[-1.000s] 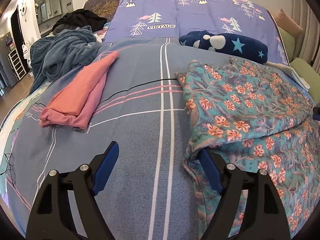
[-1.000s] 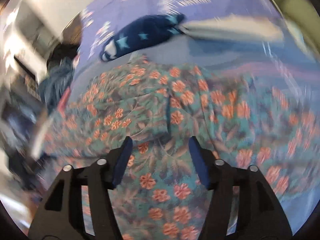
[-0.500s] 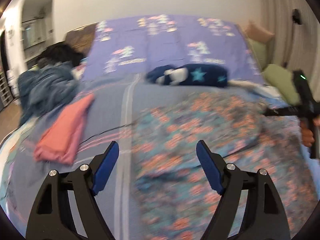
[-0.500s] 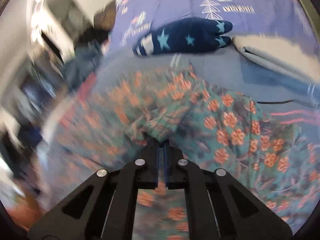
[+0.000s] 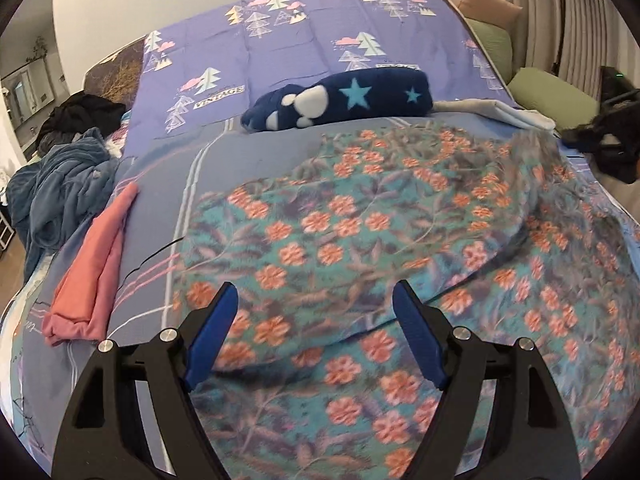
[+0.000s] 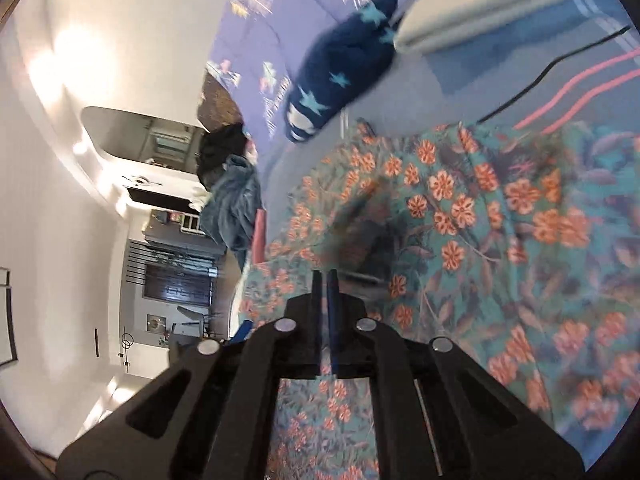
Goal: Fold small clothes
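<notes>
Teal cloth printed with orange flowers, the floral garment (image 5: pixel 360 240), lies spread over the right half of the bed (image 5: pixel 248 152), reaching from its near edge toward the middle, and one side of it is lifted off the cover. My right gripper (image 6: pixel 325 280) has its jaws pinched together on a fold of that cloth, holding the edge up, tilted over on its side. My left gripper (image 5: pixel 314 328) hovers above the near part of the same garment with its jaws standing wide and nothing between them. I judge this fold to be only beginning: the piece is mostly flat and unfolded, with one edge raised to be carried across. Near the left edge of the bed a pink garment (image 5: pixel 92 276) lies in a long, narrow folded shape, which looks finished. Farther back, toward the head of the bed, rest a navy star-patterned bundle (image 5: pixel 344 100) and a pale folded cloth (image 5: pixel 500 110). A rumpled blue blanket (image 5: pixel 60 188) sits heaped at the far left edge, and whether it belongs to the job I cannot tell.
</notes>
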A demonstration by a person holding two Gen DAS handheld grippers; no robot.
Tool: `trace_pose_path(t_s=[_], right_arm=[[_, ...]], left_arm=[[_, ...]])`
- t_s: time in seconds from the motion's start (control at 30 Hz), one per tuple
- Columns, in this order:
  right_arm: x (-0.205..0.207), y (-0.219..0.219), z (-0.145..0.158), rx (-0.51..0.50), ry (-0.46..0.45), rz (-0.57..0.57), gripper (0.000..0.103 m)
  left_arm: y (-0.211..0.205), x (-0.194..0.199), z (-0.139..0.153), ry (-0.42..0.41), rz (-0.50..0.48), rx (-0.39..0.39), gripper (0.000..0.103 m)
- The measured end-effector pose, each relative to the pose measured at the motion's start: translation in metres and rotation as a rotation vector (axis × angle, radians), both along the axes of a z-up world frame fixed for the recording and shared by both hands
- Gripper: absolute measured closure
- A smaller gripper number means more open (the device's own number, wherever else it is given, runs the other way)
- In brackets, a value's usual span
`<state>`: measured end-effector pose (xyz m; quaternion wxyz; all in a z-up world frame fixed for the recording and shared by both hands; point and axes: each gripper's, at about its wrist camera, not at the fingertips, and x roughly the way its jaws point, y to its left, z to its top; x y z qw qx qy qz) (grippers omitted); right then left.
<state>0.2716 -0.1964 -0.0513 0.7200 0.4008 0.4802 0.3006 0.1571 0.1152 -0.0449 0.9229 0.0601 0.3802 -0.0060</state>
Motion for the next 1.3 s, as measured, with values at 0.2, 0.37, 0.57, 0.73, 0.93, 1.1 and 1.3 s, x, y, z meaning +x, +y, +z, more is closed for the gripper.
trace_pose_path(t_s=[0.2, 0.37, 0.57, 0.73, 0.93, 1.1, 1.3], right_arm=[[-0.028, -0.023, 0.009, -0.209, -0.05, -0.096, 0.099], [-0.03, 0.013, -0.003, -0.451, -0.153, 0.012, 0.034], [-0.024, 0.077, -0.022, -0.794, -0.347, 0.202, 0.03], [-0.026, 0.078, -0.005, -0.633, -0.317, 0.229, 0.091], [-0.038, 0.029, 0.016, -0.384, -0.19, 0.177, 0.079], [-0.049, 0.013, -0.015, -0.551, -0.045, 0.176, 0.046], [-0.034, -0.006, -0.017, -0.343, -0.023, 0.122, 0.035]], left_arm=[[0.031, -0.017, 0.009, -0.052, 0.099, -0.006, 0.023], [0.053, -0.022, 0.011, -0.05, 0.166, -0.027, 0.023], [0.056, -0.026, 0.012, -0.057, 0.155, -0.011, 0.023], [0.06, -0.014, 0.0, -0.023, 0.173, 0.018, 0.023], [0.077, -0.012, -0.008, 0.001, 0.228, -0.009, 0.023], [0.091, -0.016, -0.008, 0.012, 0.231, -0.099, 0.023], [0.101, -0.011, 0.0, 0.007, 0.214, -0.245, 0.023]])
